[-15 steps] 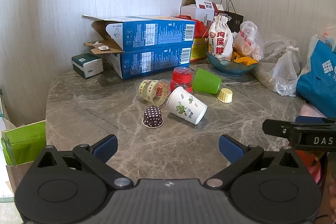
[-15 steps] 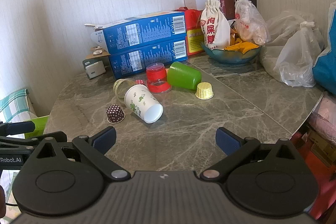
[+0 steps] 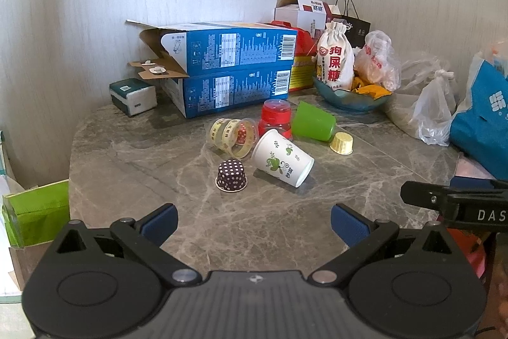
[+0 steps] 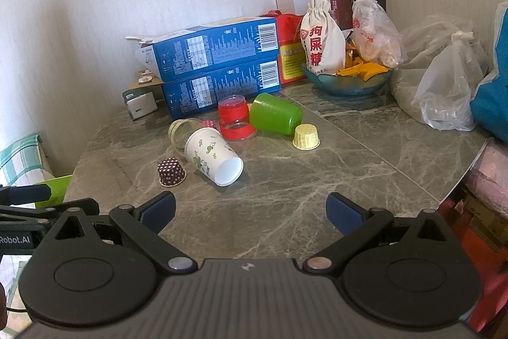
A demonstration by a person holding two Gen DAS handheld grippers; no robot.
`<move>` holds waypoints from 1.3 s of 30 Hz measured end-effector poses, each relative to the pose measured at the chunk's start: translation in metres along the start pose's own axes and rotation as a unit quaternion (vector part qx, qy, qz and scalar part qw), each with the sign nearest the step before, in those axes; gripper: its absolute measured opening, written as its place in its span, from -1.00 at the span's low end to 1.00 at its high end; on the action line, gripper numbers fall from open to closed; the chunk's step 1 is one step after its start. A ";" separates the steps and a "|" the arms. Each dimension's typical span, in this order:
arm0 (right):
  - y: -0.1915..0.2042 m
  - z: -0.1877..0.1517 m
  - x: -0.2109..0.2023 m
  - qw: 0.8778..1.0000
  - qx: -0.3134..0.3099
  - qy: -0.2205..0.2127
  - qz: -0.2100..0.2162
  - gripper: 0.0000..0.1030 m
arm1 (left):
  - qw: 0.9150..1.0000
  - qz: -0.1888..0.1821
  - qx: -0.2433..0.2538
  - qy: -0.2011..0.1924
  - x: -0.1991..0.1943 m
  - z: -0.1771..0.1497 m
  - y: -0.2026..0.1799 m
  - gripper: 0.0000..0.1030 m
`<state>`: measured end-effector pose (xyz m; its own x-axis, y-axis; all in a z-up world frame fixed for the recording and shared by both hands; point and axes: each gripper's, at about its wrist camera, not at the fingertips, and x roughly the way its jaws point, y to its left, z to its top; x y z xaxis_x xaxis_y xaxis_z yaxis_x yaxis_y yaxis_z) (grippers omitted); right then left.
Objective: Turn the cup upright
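Observation:
A white paper cup with green leaf print (image 3: 281, 158) (image 4: 213, 157) lies on its side on the marble table (image 3: 143, 161) (image 4: 285, 199), mouth toward me. A green cup (image 3: 312, 123) (image 4: 274, 114) lies on its side behind it. A clear cup with yellow tape (image 3: 233, 134) (image 4: 179, 132) lies tipped beside them. A red cup (image 3: 275, 118) (image 4: 234, 118), a dotted purple baking cup (image 3: 231, 175) (image 4: 171, 171) and a yellow baking cup (image 3: 341, 143) (image 4: 306, 136) stand mouth down. My left gripper (image 3: 252, 223) and right gripper (image 4: 250, 212) are open, empty, short of the cups.
Two stacked blue boxes (image 3: 235, 69) (image 4: 219, 65) stand behind the cups. A bowl with a cloth bag (image 3: 349, 94) (image 4: 346, 78), plastic bags (image 4: 444, 84) and a blue bag (image 3: 479, 123) crowd the right. A tissue pack (image 3: 133, 96) sits at the back left.
Both views have shifted very slightly; the cups have not moved and both grippers remain open.

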<state>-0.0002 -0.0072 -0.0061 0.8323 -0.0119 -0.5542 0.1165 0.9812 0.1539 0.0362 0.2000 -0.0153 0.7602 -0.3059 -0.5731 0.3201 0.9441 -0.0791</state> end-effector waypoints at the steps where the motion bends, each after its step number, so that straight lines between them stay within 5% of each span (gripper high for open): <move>1: 0.000 0.000 0.000 1.000 0.000 0.000 0.000 0.98 | 1.000 0.000 0.000 0.001 0.000 0.000 -0.001 1.00; 28: -0.007 -0.002 0.005 1.000 0.001 0.005 0.003 0.98 | 1.000 0.008 -0.015 0.010 0.013 0.002 -0.001 1.00; 39: -0.042 -0.010 0.016 1.000 0.028 0.013 -0.002 0.98 | 0.993 -0.003 -0.077 0.086 0.105 0.054 -0.006 0.90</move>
<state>0.0026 -0.0472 -0.0295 0.8170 -0.0093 -0.5765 0.1501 0.9688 0.1970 0.1445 0.1556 -0.0313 0.6468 -0.2976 -0.7022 0.2231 0.9543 -0.1990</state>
